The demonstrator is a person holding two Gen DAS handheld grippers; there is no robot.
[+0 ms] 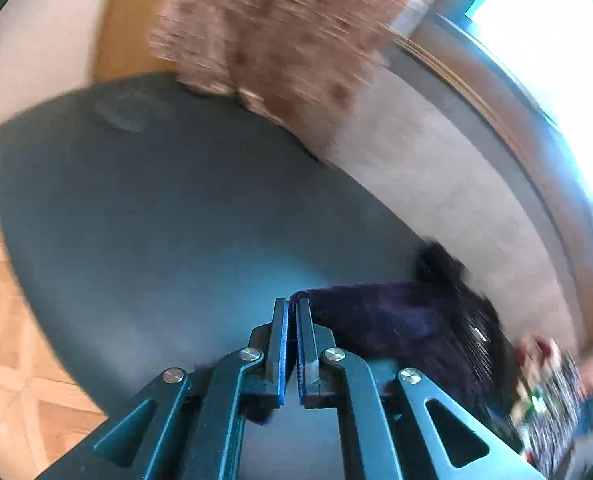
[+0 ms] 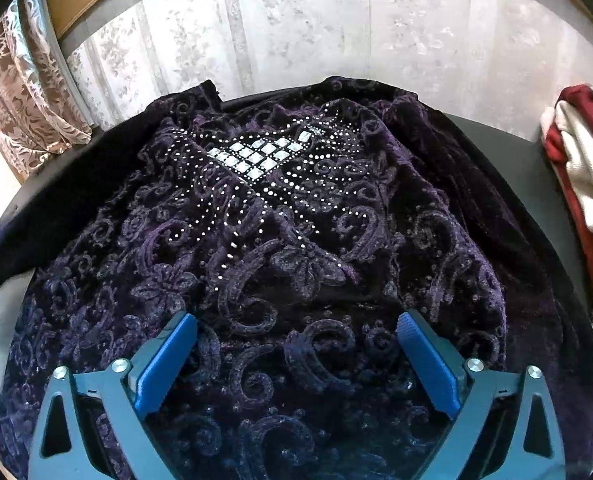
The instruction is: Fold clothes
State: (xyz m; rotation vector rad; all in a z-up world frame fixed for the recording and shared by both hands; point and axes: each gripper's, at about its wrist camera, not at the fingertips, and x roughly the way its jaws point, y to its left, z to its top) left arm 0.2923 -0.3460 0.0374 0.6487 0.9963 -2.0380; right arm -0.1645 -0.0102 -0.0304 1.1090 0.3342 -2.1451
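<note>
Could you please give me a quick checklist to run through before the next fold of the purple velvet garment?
1. Left gripper shut on the purple velvet garment edge: ok.
2. Right gripper open above the garment: ok.
3. Garment spread flat on the dark table: not ok, wrinkled.
4. Red and white clothes apart from the garment: ok.
5. Sleeve position: cannot tell.

Daylight floods in from the blown-out white window (image 1: 556, 60) at the left wrist view's upper right, and that whole view smears with motion blur. The right wrist view is sharp and evenly lit; silver studs sparkle on the dark purple velvet garment (image 2: 296, 240). Both bend toward black corners.
</note>
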